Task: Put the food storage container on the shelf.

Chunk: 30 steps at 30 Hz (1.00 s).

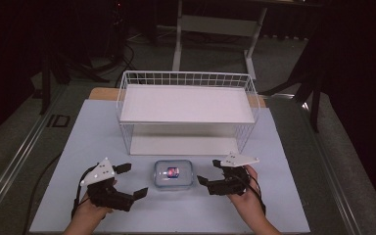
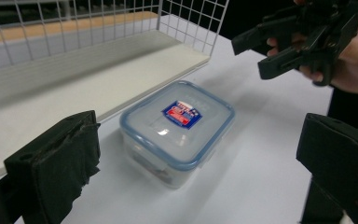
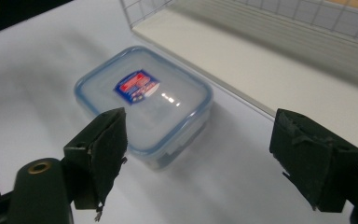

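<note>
A clear plastic food box [image 1: 173,174] with a blue-rimmed lid and a red and blue label sits on the white table top, just in front of a white wire rack [image 1: 186,103]. My left gripper [image 1: 133,180] hovers open to the left of the box, jaws wide apart and pointing at it. My right gripper [image 1: 209,171] stands open on the box's right side. In the left gripper view the box [image 2: 179,126] lies between and beyond my jaws, with the right gripper [image 2: 279,46] past it. The right gripper view has the box [image 3: 142,107] ahead of my spread pads [image 3: 105,149].
The rack has a solid upper shelf [image 1: 186,104] and a low bottom shelf [image 1: 181,145] right behind the box. The white table top [image 1: 284,196] ends at grey rails on both sides. A desk frame [image 1: 215,29] and cables stand on the dark floor behind.
</note>
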Tool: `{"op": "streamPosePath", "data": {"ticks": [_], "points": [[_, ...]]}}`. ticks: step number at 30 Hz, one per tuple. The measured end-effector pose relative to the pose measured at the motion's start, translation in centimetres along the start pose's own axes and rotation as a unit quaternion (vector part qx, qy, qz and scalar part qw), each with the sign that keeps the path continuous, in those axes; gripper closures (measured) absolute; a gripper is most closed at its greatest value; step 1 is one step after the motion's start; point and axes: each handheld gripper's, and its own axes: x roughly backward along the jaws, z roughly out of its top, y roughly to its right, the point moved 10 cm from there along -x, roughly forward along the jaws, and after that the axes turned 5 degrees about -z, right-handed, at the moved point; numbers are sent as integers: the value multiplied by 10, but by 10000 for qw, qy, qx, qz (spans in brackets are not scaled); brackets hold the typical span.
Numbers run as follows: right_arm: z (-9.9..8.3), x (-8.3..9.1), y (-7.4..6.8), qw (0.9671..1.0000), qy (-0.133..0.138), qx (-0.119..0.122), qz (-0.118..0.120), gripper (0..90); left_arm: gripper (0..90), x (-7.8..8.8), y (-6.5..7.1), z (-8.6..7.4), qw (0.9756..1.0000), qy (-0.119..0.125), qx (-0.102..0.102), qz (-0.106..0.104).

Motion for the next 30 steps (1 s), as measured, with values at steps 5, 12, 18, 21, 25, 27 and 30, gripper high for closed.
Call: {"op": "streamPosePath", "data": {"ticks": [5, 12, 18, 21, 25, 27, 30], "points": [[7, -2, 1, 9990, 25, -429, 149, 151, 3, -5, -5, 9, 9977, 111, 630, -240], [14, -6, 2, 9975, 180, -636, 250, 128, 3, -21, -14, 12, 9944, -247, 973, -317], [6, -23, 2, 9948, -199, -979, 204, 113, 3, -45, -29, -5, 9865, -779, 1438, -72], [1, -33, 4, 9880, -303, -1507, 134, 113, 3, -56, -36, -16, 9799, -878, 1787, 132], [-4, -42, 0, 9808, -430, -1873, 317, 136, 3, -65, -38, -27, 9686, -975, 2282, 121], [-7, -47, -2, 9751, -525, -2110, 435, 137, 3, -68, -37, -32, 9635, -1013, 2478, 34], [-12, -54, -5, 9658, -749, -2419, 563, 164, 4, -71, -36, -38, 9596, -1080, 2597, -36]]}}
